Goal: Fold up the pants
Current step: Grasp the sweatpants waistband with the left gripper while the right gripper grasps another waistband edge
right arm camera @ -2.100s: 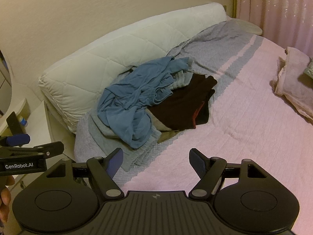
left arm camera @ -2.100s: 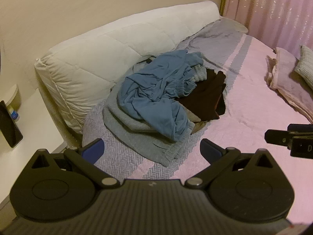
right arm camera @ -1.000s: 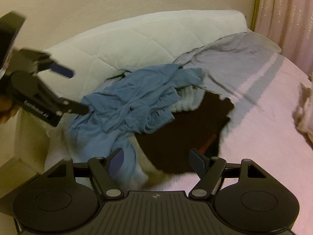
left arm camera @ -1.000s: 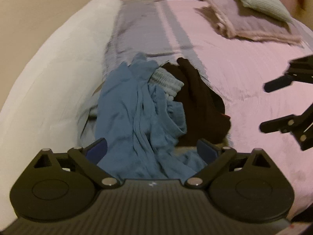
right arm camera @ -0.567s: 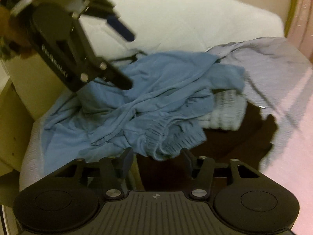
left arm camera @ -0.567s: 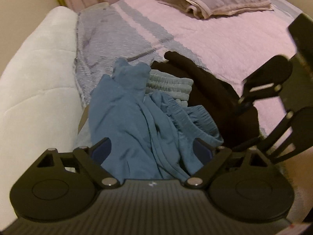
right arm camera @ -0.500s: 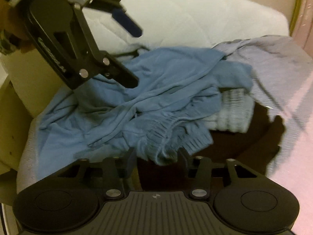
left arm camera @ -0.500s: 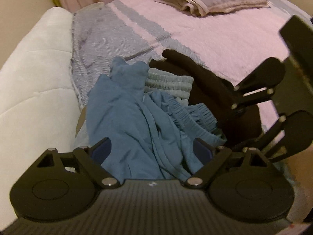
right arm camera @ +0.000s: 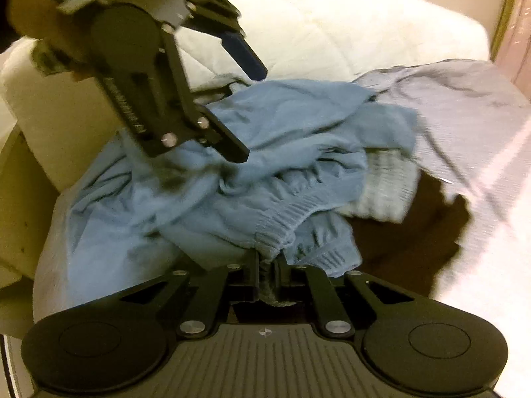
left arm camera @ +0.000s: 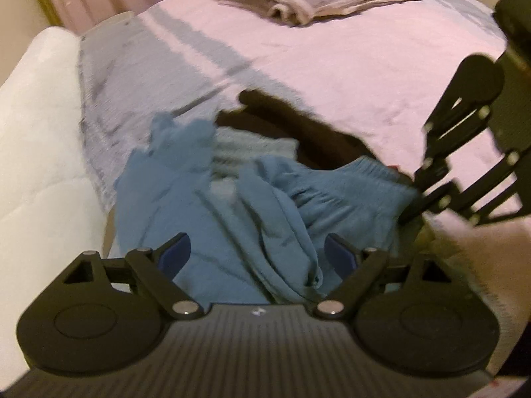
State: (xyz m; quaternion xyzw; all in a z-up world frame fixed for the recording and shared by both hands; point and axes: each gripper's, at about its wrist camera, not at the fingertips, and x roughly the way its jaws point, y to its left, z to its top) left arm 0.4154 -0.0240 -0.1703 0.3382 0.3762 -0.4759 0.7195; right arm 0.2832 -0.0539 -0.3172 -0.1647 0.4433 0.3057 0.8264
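1. The blue pants (right arm camera: 265, 165) lie crumpled on top of a small heap of clothes on the bed (left arm camera: 348, 66), just beside the white headboard cushion (right arm camera: 332, 26); a dark garment (left arm camera: 315, 132) and a pale ribbed piece (right arm camera: 385, 192) sit under them.
2. The right gripper (right arm camera: 268, 265) has its fingers drawn narrow, pinching the ribbed waistband of the pants.
3. The left gripper (left arm camera: 257, 253) hovers over the bunched blue cloth with its fingers wide and holding nothing.
4. Judged from this, the task is at its very start: one corner of the waistband is gripped, and no fold has been made.
5. Left to do: take a second hold, lift the pants clear of the heap, spread them flat on the bed, then fold.
6. A folded blanket (left arm camera: 315, 0) lies well apart at the far end.
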